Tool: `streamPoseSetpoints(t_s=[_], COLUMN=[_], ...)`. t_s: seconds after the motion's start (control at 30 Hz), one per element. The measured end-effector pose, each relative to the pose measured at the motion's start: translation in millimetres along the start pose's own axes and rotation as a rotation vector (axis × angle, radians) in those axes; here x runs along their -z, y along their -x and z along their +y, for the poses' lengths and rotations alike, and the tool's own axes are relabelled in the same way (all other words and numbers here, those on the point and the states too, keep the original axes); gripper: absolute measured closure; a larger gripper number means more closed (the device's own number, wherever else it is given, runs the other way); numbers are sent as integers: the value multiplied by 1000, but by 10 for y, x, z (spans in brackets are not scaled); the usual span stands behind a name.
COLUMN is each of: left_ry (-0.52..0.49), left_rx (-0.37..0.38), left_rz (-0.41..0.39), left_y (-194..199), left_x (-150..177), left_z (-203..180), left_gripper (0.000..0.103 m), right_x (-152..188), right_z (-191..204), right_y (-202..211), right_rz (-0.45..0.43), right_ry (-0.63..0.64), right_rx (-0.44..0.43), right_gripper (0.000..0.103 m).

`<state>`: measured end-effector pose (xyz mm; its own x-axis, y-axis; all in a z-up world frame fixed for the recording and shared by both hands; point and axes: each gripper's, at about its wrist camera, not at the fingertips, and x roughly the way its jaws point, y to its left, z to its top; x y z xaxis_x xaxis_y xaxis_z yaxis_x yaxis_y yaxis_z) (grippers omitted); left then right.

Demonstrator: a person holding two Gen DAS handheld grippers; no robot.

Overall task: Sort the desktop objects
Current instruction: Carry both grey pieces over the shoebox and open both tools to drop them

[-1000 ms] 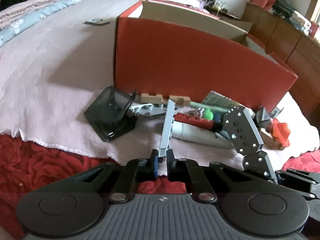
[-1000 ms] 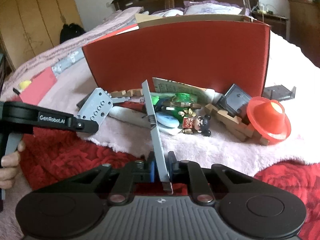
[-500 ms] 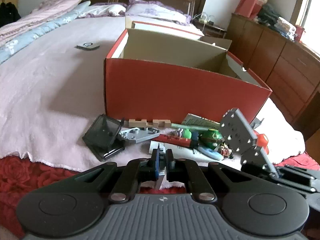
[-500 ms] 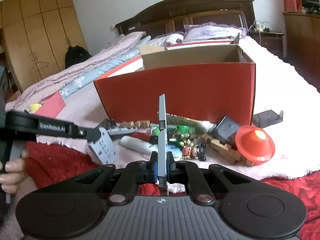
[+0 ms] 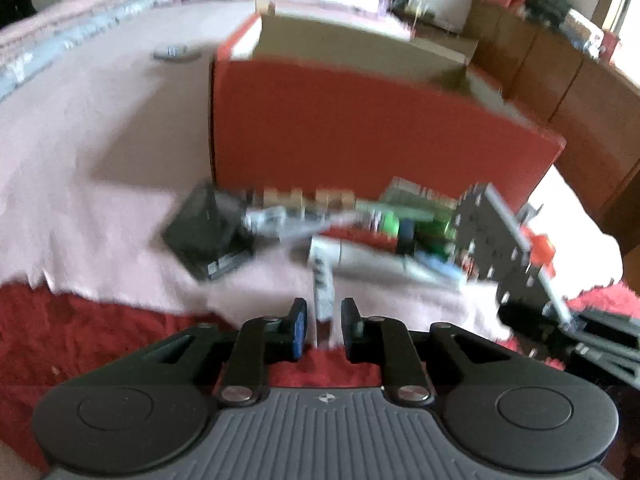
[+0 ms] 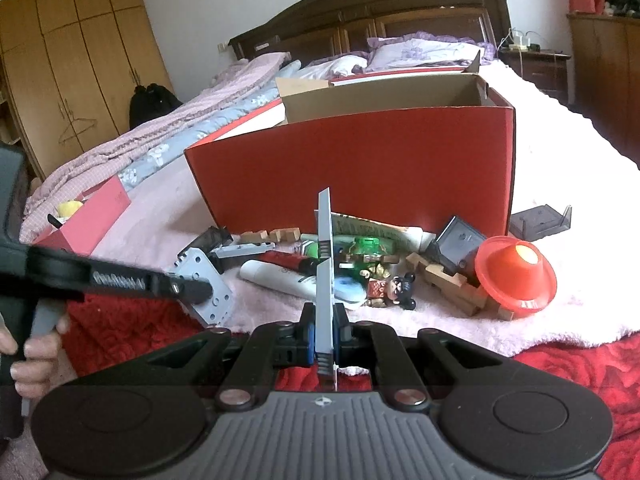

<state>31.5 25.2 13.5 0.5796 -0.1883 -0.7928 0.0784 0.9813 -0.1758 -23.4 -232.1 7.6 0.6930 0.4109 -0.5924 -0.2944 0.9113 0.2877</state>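
Grey flat strip [image 5: 323, 280] stands between the parted fingers of the left hand-held gripper [image 5: 323, 322], blurred; whether either pad touches it cannot be told. From the right wrist, the right hand-held gripper [image 6: 325, 338] is clamped on a grey-blue strip [image 6: 325, 272], upright before the red box [image 6: 360, 164] near the bed's front edge. Carry it level over the rim.
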Motion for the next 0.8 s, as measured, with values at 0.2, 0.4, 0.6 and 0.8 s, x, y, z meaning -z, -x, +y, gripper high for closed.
streamPoseSetpoints(t_s=[0.2,0.4,0.6,0.8], left_ry=[-23,-42,-42,-27], left_rx=[-15,-15,-40,-42], left_rz=[-19,-49,-7,6], left_y=[29,90,-91,-226], left_x=[37,-38,-81,-77], left_z=[-14,-54,-45,-2], left_gripper=[95,95,90,93], right_x=[2,8,6,6], right_z=[-13,5,-3,9], right_y=[12,-4,-19,-3], right_rz=[-5,-1,10,11], right_ry=[-2,6,3,9], right_rx=[5,-1,-6,-4], right_gripper=[94,94,94,94])
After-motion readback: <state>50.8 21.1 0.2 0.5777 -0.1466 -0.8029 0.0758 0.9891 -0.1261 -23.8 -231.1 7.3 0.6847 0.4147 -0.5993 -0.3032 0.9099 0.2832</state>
